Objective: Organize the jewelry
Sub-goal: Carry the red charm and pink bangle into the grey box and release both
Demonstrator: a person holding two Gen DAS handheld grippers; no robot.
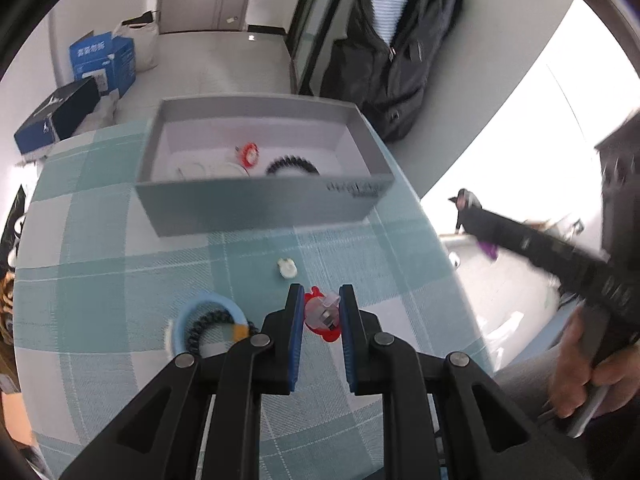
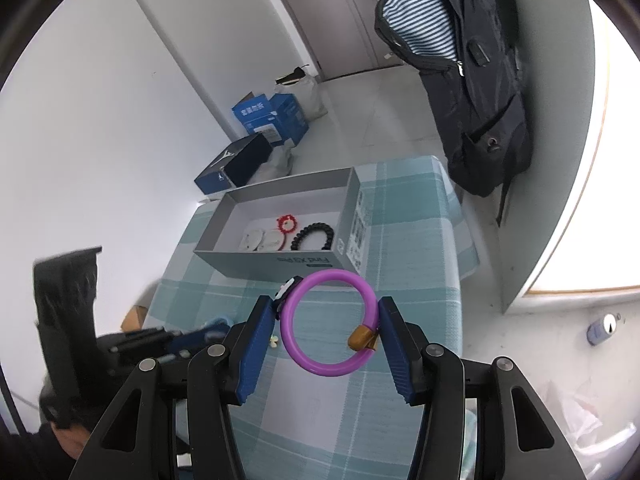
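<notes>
My left gripper (image 1: 321,296) is shut on a small red trinket with a clear part (image 1: 320,318), held just above the checked tablecloth (image 1: 120,272). My right gripper (image 2: 325,306) is shut on a purple bangle (image 2: 320,370) with a brown clasp (image 2: 362,338) and a black-and-white charm (image 2: 290,286). The open grey box (image 1: 256,204) at the far side holds a red piece (image 1: 249,155), a black bead bracelet (image 1: 292,162) and white items (image 2: 262,240). A light blue bangle (image 1: 208,300) with a black bead bracelet (image 1: 200,330) and a small white piece (image 1: 287,268) lie on the cloth.
A dark backpack (image 2: 476,92) hangs at the table's far right corner. Blue cartons (image 2: 272,116) and a dark shoebox (image 2: 236,164) stand on the floor beyond the table. The table's right edge (image 1: 448,264) drops off close to the trinket. A hand (image 1: 580,368) grips the right tool.
</notes>
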